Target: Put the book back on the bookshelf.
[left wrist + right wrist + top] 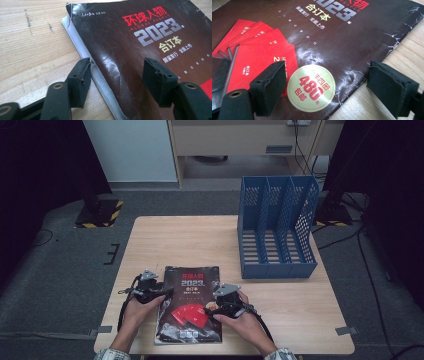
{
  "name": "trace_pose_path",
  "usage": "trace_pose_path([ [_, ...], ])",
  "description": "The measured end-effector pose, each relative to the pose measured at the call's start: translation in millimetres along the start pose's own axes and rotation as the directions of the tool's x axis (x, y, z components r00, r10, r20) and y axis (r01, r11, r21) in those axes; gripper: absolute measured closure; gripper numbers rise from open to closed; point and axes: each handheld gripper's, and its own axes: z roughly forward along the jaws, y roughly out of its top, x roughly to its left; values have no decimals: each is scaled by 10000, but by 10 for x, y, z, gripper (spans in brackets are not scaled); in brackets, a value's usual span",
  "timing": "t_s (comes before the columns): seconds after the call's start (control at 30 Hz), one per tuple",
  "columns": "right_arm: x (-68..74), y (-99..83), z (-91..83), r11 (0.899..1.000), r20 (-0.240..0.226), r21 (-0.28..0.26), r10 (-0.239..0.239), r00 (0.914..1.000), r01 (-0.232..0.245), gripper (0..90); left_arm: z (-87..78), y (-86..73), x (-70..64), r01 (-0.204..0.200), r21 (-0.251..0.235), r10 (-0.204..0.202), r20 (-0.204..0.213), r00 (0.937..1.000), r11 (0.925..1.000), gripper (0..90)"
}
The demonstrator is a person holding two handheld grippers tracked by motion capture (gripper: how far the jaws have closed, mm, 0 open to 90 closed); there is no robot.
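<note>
Between my left gripper's (116,76) jaws lies the left edge of the magazine (140,50): one pad sits over the bare wood just beside the white page block, the other over the dark glossy cover, and the gap between them is wide, with nothing clamped. My right gripper (325,85) is spread just as wide, one pad above the red cards printed on the cover, the other past the cover's cracked right edge, over the table. A round pale sticker (311,87) with red figures lies on the cover between those two pads. Neither pair of jaws has hold of anything; whether any pad actually touches the paper I cannot tell.

Seen from the high view, my left gripper (162,292) is at the magazine's (187,320) left edge and my right gripper (212,309) at its right edge, each held in one of my hands, with the cables trailing back toward me. The magazine lies flat on the near middle of the wooden table (200,240), cover up, its title end pointing away from me. Well apart from it, on the far right of the table, stands a blue file rack (277,225) with three upright compartments, its open side toward me.
</note>
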Motion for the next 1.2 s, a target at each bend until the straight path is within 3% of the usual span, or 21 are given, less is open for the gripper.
trace_pose_path([
  [0.17,0,-3,1,10000,10,-30,-26,10000,26,158,-31,-10,8,205,-18,-205,23,9998,9998,461],
  [0.23,0,-3,1,10000,4,-28,-29,10000,29,158,-64,-10,10,338,-208,-333,254,9991,9992,513],
  [0.27,0,-4,1,10000,5,-39,-31,10000,31,158,-93,-4,2,532,-367,-500,832,9953,9979,513],
  [0.3,-1,-5,1,10000,8,-41,-38,10000,38,158,-99,-3,-15,622,-370,-581,1038,9929,9974,540],
  [0.33,-1,-6,1,10000,13,-52,-52,10000,52,158,-87,-10,-84,259,-186,-239,999,9947,9995,540],
  [0.37,-1,-6,1,10000,19,-54,-58,10000,58,158,-87,-10,-84,259,-186,-239,999,9947,9995,538],
  [0.4,-1,-6,1,10000,16,-52,-62,10000,62,158,-89,-9,-149,-135,-112,143,757,9970,9998,528],
  [0.47,0,-7,1,10000,14,-58,-50,10000,50,158,-117,4,-161,-182,-170,194,719,9972,9997,527],
  [0.6,0,-10,2,10000,17,-80,-52,10000,52,158,-113,-35,-132,-515,231,519,-168,9985,9984,454],
  [0.67,1,-10,2,9999,19,-86,-52,10000,52,158,-125,-53,-124,-550,229,557,-281,9981,9982,425],
  [0.73,0,-10,2,9999,18,-87,-64,10000,65,158,-157,-93,-110,-614,417,641,-654,9958,9972,389],
  [0.8,1,-10,2,10000,17,-82,-56,10000,56,158,-169,-123,-104,-510,490,543,-692,9961,9975,382],
  [0.83,-1,-12,3,9999,26,-108,-82,10000,83,158,-200,-175,-99,-130,425,152,-517,9985,9990,379],
  [0.9,-1,-14,0,9999,25,-98,-74,10000,75,158,-214,-193,-106,-134,401,153,-478,9987,9991,387],
  [1.03,7,-20,4,9998,100,-175,-40,9999,42,158,-235,-257,-211,-176,305,174,81,9998,9994,400],
  [1.2,7,-22,-2,9999,76,-149,-19,10000,20,158,-218,-234,-222,-76,304,79,-81,9999,9995,427],
])
